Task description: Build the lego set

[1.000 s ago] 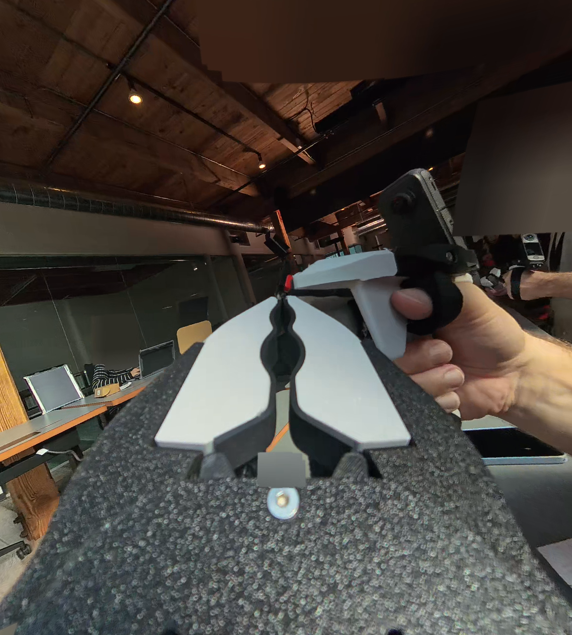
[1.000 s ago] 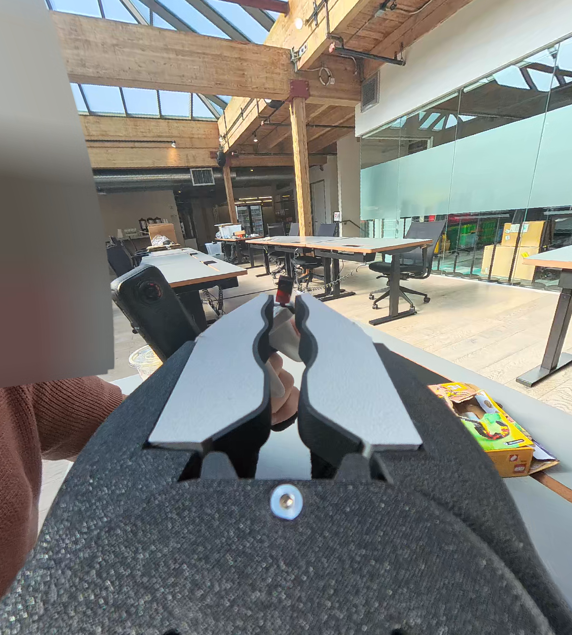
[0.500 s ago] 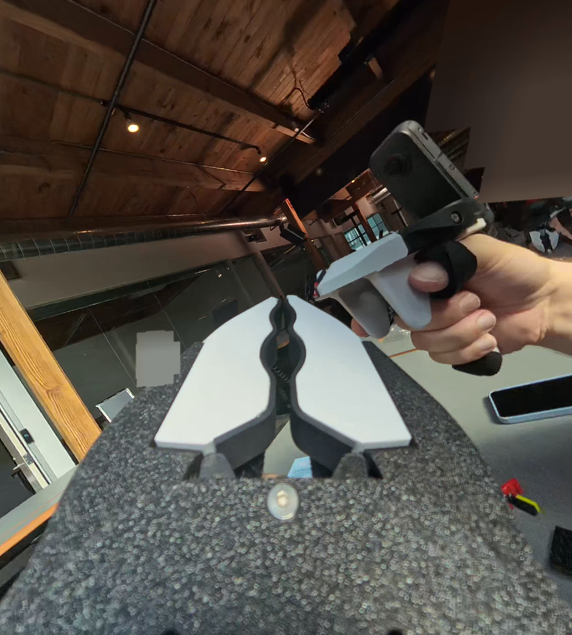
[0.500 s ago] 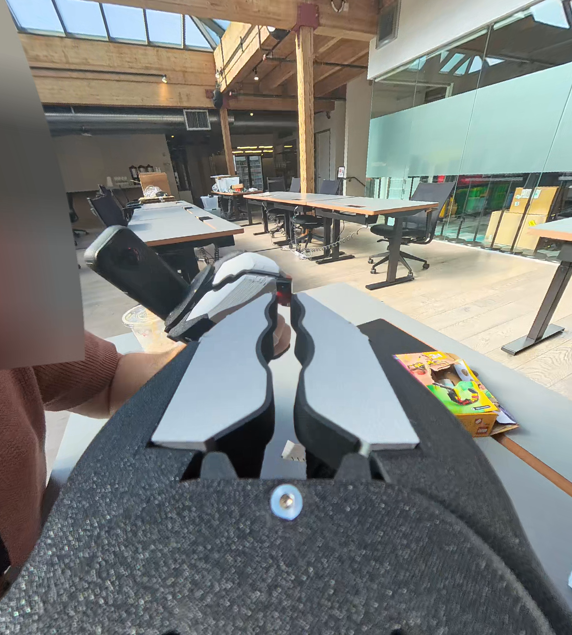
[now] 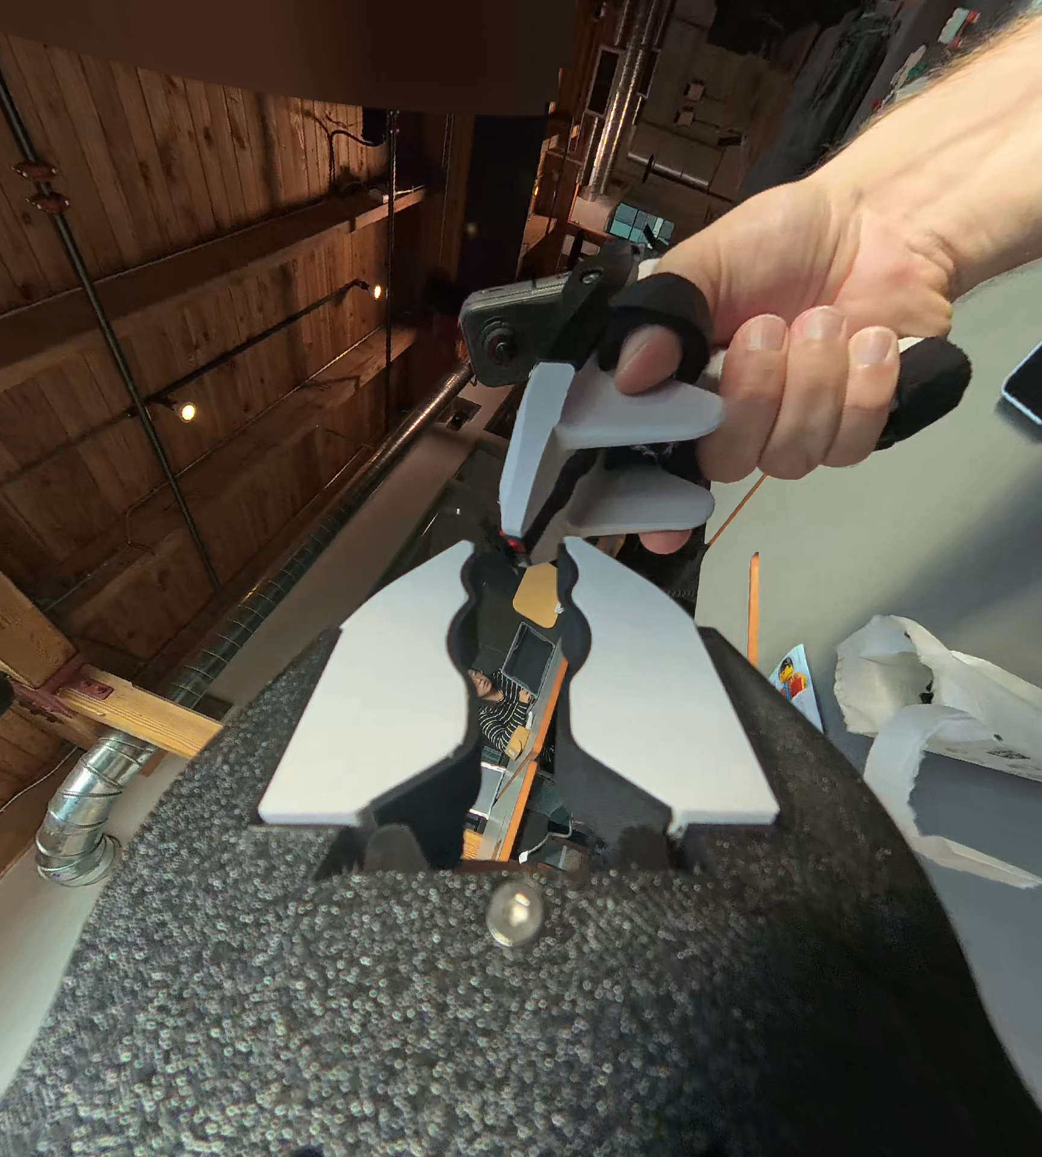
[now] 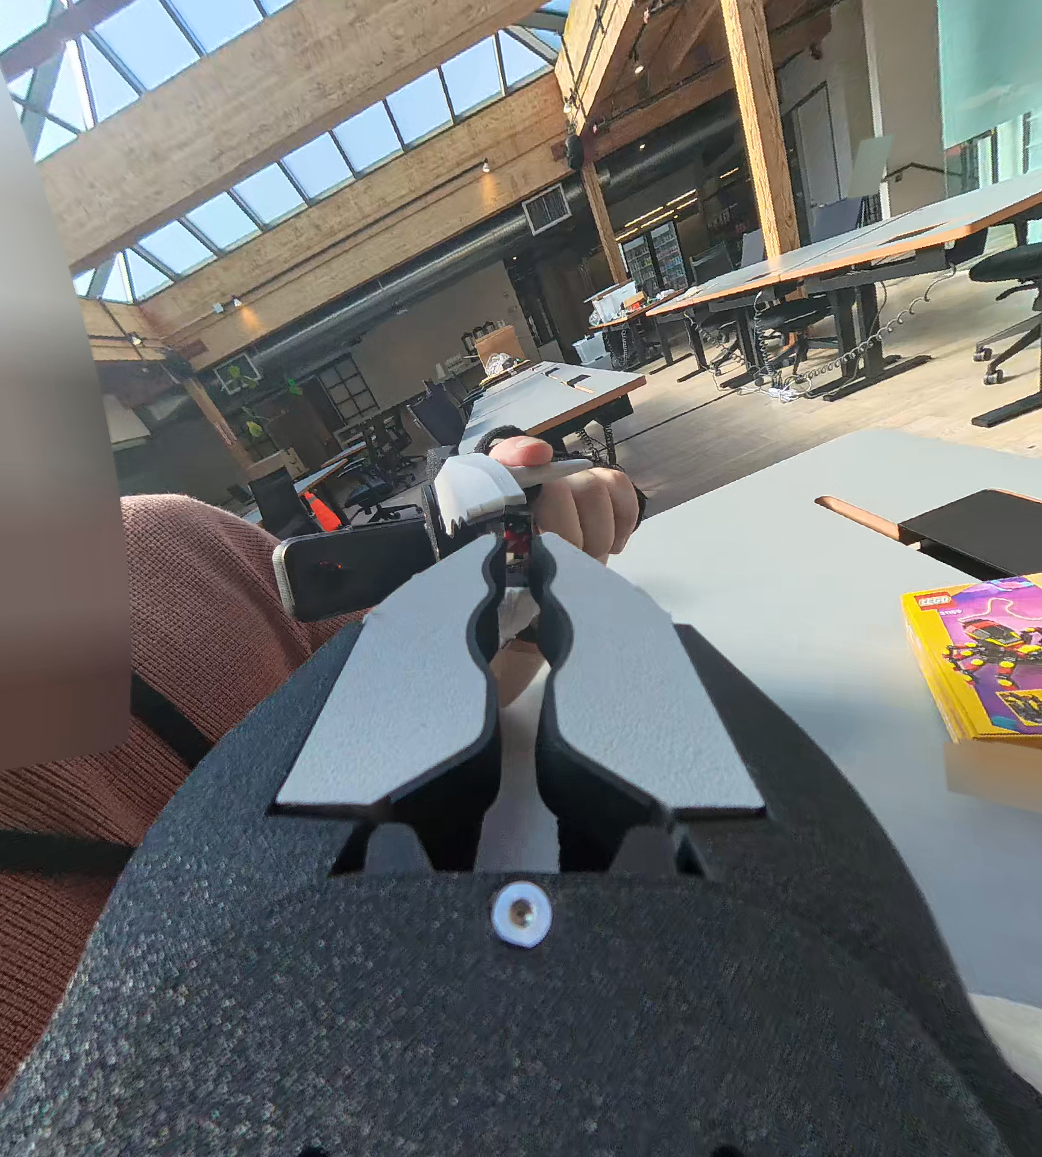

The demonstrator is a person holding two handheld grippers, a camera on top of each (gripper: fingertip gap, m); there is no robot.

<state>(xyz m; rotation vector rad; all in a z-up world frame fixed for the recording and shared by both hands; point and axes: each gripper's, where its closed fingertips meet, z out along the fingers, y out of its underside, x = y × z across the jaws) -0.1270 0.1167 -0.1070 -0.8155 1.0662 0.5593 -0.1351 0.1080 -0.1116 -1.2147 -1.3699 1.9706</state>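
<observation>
Here, a small red piece [image 6: 515, 537] was pinched at the right gripper [image 6: 517, 551] tips.
The left gripper [image 5: 515, 554], fingers apart, was held tip-to-tip just before it, above the table [image 6: 756, 563].

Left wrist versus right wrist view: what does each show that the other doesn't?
Only the left wrist view: a leaflet on the table, and the right hand. Only the right wrist view: the box, a maroon sleeve and the left hand. Both: the table, the open left gripper, and the right gripper shut on a small red piece.
</observation>
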